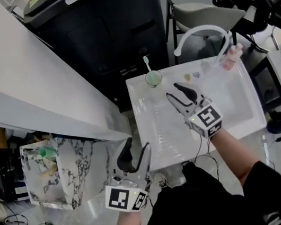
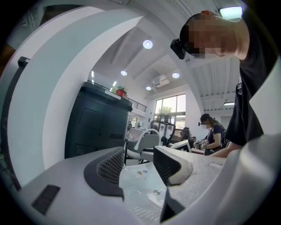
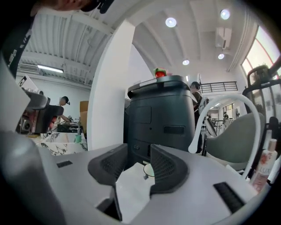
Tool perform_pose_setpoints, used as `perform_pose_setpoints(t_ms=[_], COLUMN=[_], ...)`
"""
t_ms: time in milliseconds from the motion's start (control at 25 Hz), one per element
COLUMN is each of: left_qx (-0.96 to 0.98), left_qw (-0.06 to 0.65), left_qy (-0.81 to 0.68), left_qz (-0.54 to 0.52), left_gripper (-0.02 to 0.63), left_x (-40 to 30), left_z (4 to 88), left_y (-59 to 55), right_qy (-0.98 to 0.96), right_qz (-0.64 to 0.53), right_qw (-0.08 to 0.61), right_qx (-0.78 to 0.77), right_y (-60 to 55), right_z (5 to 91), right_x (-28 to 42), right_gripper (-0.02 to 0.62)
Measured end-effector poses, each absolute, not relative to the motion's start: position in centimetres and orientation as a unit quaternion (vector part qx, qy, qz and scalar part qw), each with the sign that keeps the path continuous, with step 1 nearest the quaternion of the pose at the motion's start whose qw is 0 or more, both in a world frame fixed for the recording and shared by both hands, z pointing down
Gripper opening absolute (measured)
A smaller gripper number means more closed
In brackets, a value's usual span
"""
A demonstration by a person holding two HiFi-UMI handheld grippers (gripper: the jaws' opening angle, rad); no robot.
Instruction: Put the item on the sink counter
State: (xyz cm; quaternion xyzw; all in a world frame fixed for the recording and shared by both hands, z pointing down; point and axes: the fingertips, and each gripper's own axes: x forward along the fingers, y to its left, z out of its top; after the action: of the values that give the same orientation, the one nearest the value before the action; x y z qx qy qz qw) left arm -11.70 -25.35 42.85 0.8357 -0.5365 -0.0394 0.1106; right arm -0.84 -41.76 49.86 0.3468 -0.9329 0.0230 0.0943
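The small green plastic cup with its toothbrush (image 1: 153,78) stands on the white ceramic sink's (image 1: 249,117) rim at eleven o'clock, just beyond my right gripper's (image 1: 175,91) open, empty jaws, so placing looks done; next I should back away without clipping it, my left gripper (image 1: 136,154) hanging open and empty too.

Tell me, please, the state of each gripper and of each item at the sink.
Left gripper: open, empty, beside the sink.
Right gripper: open, empty, over the sink.
Cup: upright on the sink counter, toothbrush in it.
Bottle: upright, near the faucet.
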Motion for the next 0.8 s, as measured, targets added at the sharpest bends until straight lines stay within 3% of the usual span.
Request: perform_pose_setpoints(t_ms=[800], left_qx=[0.891], left_qw=[0.085], left_qy=[-0.443], left_qz=[-0.054], left_gripper=[0.196], left_x=[-11.2], left_z=[40.2], left_y=[-15.6], right_qy=[-0.913], right_qz=[0.002], right_qw=[0.026], right_qx=[0.406], right_y=[-22.6], right_z=[41.1], right_x=[0.0], right_gripper=[0.173])
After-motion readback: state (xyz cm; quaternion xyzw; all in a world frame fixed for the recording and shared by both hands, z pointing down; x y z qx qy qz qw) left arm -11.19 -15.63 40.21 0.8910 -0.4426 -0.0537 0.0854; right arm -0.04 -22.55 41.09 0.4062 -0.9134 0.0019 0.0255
